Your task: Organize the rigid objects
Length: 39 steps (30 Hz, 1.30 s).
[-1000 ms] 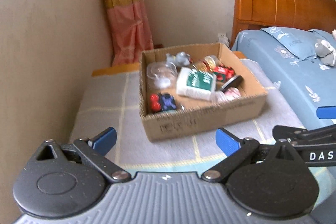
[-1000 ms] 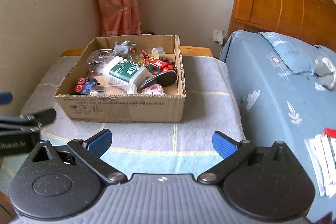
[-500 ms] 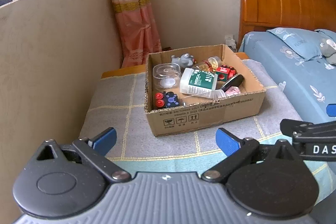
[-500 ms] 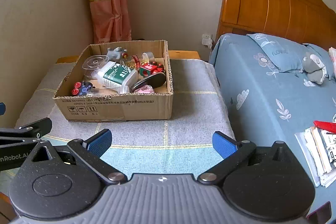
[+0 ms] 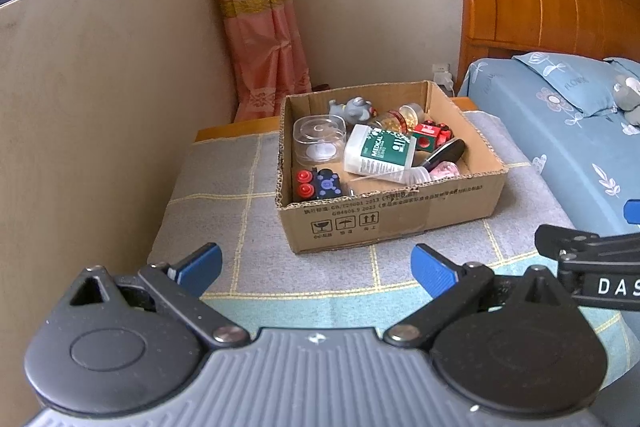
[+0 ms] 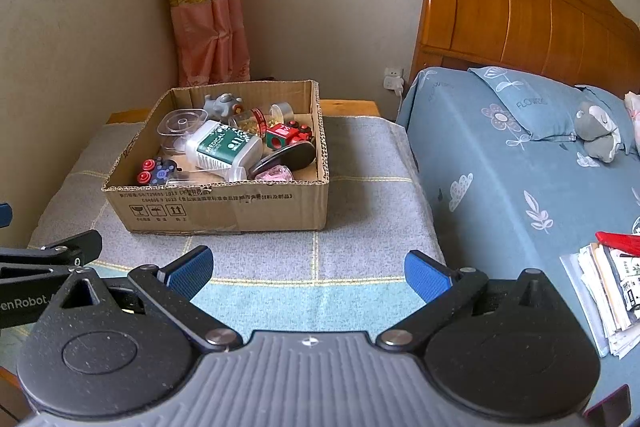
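A cardboard box (image 5: 392, 215) (image 6: 224, 207) stands on a grey checked cloth (image 5: 224, 195) (image 6: 360, 227). Inside lie a white and green medical bottle (image 5: 378, 153) (image 6: 224, 145), a clear round container (image 5: 319, 139) (image 6: 180, 125), a blue toy with red wheels (image 5: 318, 183) (image 6: 157, 171), a red toy (image 5: 432, 135) (image 6: 288, 135), a grey figure (image 5: 354, 107) (image 6: 222, 103), a small jar (image 5: 398, 117) and a black oval object (image 5: 446, 153) (image 6: 286, 157). My left gripper (image 5: 316, 271) and right gripper (image 6: 308, 275) hover open in front of the box, each holding nothing.
A bed with a blue flowered sheet (image 6: 520, 179) and wooden headboard (image 6: 520, 11) runs along the right. A grey stuffed toy (image 6: 598, 127) lies on it, and a stack of papers (image 6: 608, 291) sits near its front. A wall (image 5: 100, 107) and pink curtain (image 5: 264, 35) bound the left.
Both grippers have pulled back and risen from the box, which now looks smaller and farther off. Their jaws stayed open and nothing in the box moved.
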Motion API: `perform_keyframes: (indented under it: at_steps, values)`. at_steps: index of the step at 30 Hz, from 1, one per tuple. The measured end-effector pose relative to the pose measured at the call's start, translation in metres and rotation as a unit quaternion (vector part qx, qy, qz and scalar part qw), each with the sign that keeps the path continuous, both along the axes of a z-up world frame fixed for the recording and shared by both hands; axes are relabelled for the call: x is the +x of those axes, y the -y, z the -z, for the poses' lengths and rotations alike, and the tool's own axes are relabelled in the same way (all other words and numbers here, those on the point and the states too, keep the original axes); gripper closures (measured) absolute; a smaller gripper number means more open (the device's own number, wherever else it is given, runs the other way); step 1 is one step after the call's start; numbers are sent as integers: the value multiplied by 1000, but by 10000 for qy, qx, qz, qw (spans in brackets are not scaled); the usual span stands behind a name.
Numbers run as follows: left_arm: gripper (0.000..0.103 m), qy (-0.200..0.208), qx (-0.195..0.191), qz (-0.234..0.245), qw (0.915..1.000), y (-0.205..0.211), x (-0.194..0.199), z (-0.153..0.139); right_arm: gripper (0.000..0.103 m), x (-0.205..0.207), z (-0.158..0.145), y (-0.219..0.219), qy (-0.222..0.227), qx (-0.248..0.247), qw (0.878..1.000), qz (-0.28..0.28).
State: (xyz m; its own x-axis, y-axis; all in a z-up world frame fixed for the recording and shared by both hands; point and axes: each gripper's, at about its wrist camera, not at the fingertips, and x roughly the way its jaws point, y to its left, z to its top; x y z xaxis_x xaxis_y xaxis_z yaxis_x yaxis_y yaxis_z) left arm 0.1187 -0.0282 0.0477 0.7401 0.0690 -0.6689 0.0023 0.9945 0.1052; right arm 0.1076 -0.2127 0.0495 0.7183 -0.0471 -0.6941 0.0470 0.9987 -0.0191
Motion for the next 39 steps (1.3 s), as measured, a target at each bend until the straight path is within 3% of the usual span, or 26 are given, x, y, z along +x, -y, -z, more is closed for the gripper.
perform_keyframes:
  at_steps: [39]
  values:
    - [3,12,55,-81,10000,3,-6,-4,0,-1,0,-2,48,32,10000,-23]
